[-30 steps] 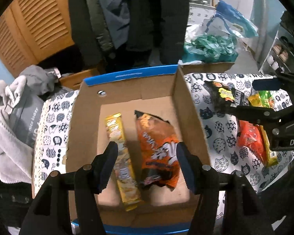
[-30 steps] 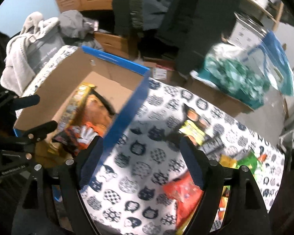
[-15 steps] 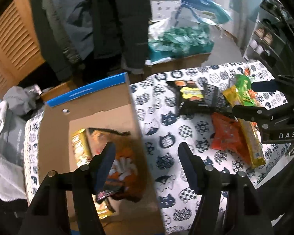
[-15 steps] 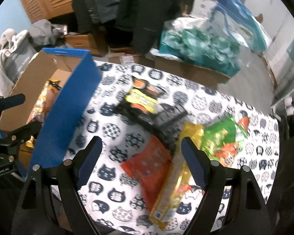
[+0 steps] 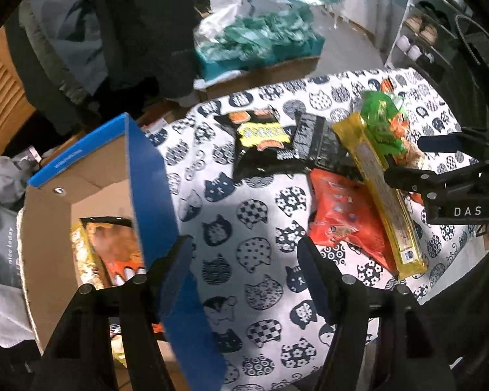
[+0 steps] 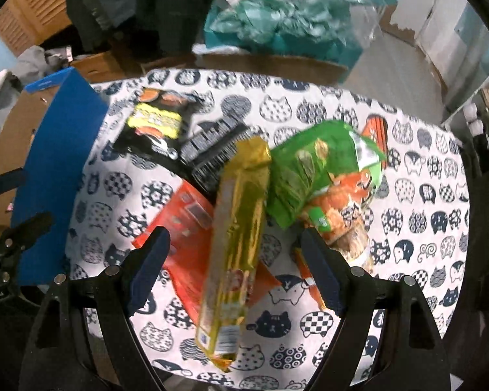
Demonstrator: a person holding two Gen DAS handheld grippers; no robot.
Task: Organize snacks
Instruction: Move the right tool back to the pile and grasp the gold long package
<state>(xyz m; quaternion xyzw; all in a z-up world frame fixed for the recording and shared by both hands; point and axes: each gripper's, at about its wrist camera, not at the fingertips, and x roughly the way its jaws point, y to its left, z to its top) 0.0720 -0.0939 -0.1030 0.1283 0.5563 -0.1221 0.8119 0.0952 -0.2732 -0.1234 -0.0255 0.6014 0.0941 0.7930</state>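
Two snack bags already lie in the cardboard box (image 5: 97,169) at nine o'clock, while the gold packet (image 6: 238,228), green bag (image 6: 313,169), red bag (image 5: 342,215) and black bags (image 5: 260,143) still wait on the cat-print cloth (image 5: 244,228) between both wide-open, empty grippers: left gripper (image 5: 244,270), right gripper (image 6: 234,264).

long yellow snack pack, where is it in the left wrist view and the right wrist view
Left wrist view: the long yellow snack pack lies at the right, running diagonally across the red packet.
Right wrist view: the same pack is in the centre, between the open fingers of the right gripper.
Shared landmark: the blue-sided cardboard box, left of the snacks in both.
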